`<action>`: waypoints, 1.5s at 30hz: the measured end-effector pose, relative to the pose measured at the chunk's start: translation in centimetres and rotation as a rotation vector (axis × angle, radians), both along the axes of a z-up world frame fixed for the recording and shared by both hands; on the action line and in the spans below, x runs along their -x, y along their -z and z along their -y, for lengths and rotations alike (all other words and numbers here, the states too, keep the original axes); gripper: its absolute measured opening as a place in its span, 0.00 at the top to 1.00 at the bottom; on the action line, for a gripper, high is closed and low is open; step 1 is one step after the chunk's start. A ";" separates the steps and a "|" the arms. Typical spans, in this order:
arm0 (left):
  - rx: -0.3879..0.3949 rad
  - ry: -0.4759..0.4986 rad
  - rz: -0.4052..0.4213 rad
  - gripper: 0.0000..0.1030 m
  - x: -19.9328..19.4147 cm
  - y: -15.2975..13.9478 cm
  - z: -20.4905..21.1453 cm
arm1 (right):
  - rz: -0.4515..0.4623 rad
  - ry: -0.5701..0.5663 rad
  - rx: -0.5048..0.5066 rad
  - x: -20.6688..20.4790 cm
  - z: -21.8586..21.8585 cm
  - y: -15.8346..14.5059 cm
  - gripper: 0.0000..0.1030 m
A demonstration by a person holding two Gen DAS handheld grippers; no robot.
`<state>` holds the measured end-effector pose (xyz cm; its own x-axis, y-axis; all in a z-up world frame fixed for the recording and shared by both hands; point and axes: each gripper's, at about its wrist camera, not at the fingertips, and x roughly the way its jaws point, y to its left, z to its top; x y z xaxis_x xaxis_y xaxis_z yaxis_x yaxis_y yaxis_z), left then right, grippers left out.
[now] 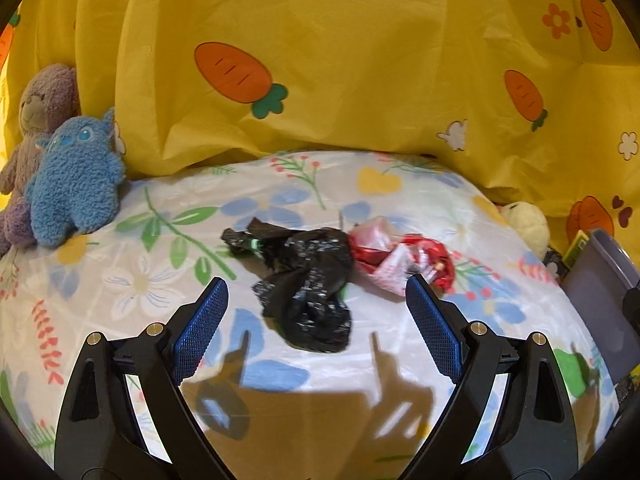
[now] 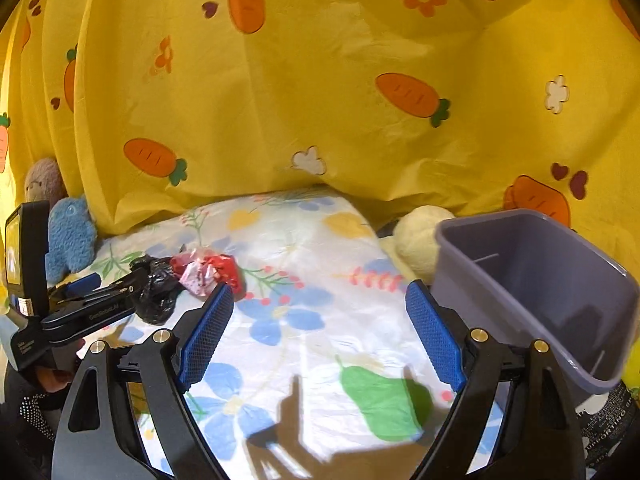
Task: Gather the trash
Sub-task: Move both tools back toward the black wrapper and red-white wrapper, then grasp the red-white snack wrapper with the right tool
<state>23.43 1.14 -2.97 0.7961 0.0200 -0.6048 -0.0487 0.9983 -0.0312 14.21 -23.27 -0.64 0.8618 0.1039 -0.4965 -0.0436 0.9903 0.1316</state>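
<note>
Both the left gripper and right gripper have jaws wide apart, holding nothing, above the bed near the black bag and red wrapper.

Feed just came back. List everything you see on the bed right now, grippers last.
black plastic bag: one, black, crumpled mid-bed
red wrapper: one, red and white, touching the bag's right side
bin: one, grey-purple, open, at the bed's right edge
blue plush: one, blue, far left, against the curtain
brown plush: one, brownish, behind the blue one
cream plush: one, pale yellow, beside the bin
curtain: yellow, carrot print, behind the bed
bedsheet: white, floral
left gripper: open, facing the bag
right gripper: open, nothing between its fingers
</note>
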 end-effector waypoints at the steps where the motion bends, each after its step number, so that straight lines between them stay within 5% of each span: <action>1: 0.001 -0.021 -0.005 0.14 -0.4 0.1 -0.9 | -0.014 -0.026 0.007 -0.9 -1.1 0.1 0.17; 13: 0.145 -0.092 -0.012 0.14 -1.6 1.8 -6.0 | -0.136 -0.129 0.044 -9.6 -9.1 2.8 0.18; 25: 0.151 -0.012 -0.041 0.14 -2.6 2.7 -5.4 | -0.244 -0.171 -0.054 -13.5 -9.6 6.1 0.47; 29: 0.131 0.044 -0.052 0.14 -2.8 2.8 -4.3 | -0.240 -0.200 -0.055 -13.4 -10.0 6.0 0.65; 30: 0.130 0.052 -0.056 0.14 -2.8 2.8 -4.2 | -0.238 -0.202 -0.055 -13.4 -10.0 6.0 0.78; 35: 0.176 0.070 -0.110 0.14 -3.7 3.7 -4.6 | -0.230 -0.199 -0.104 -13.3 -9.3 6.0 0.79; 43: 0.306 0.081 -0.189 0.39 -4.9 5.4 -6.1 | -0.176 -0.211 -0.084 -12.4 -9.8 5.3 0.79; 45: 0.310 0.101 -0.195 0.52 -5.0 5.6 -5.9 | -0.175 -0.211 -0.088 -12.4 -9.7 5.3 0.79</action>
<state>28.40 7.03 -8.54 0.6541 -0.2609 -0.7100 0.0148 0.9429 -0.3328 26.59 -13.58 -5.92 0.7188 0.3211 -0.6167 -0.2168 0.9463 0.2400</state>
